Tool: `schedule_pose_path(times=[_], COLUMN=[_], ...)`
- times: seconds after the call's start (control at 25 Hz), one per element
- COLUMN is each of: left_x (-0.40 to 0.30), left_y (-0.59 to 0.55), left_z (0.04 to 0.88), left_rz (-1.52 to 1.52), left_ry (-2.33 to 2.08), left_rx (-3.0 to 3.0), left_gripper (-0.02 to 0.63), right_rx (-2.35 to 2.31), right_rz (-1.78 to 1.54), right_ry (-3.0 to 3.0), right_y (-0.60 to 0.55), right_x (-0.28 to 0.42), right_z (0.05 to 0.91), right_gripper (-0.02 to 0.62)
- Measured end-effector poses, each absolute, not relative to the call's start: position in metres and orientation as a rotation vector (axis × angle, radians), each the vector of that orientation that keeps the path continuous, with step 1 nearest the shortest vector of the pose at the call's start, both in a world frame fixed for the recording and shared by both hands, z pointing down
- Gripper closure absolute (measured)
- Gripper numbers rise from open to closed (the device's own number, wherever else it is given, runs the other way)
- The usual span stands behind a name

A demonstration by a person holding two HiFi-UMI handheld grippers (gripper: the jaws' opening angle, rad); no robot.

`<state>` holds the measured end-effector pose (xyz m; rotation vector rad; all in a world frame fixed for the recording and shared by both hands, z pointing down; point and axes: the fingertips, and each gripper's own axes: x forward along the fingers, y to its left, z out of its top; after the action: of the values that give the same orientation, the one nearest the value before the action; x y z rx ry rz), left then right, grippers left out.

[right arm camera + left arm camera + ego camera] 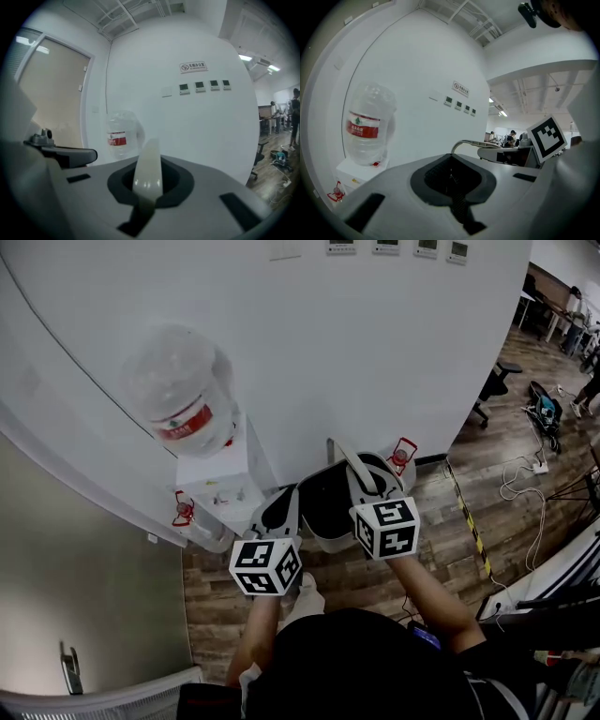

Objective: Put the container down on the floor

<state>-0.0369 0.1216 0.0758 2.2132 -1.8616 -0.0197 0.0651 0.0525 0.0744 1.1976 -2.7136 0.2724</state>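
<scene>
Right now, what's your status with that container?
Right gripper shut on white handle. Left gripper shut at container rim, it seems. Container held above the floor. Water dispenser close on the left.

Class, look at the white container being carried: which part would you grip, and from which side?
Grip the arched handle, coming from the carrier's side. It stands up clear of the container rim as a thin flat strip, narrow enough for closed jaws. The right gripper is shut on it this way.
</scene>
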Motion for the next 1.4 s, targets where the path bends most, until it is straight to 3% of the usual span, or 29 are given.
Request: schedule_pose_path(times=[1.4], left_x=[-0.189], left_y=[-0.043], left_z=[0.127], left_rz=[0.02], left_ry=[-1.608], left_rx=[2.195], left_gripper=[0.592], right_rx=[1.265], right_rz=[0.407], right_ry=[-2.517], right_y=[-0.102], right_x=[-0.091], right_z=[0.124], right_gripper=[0.568])
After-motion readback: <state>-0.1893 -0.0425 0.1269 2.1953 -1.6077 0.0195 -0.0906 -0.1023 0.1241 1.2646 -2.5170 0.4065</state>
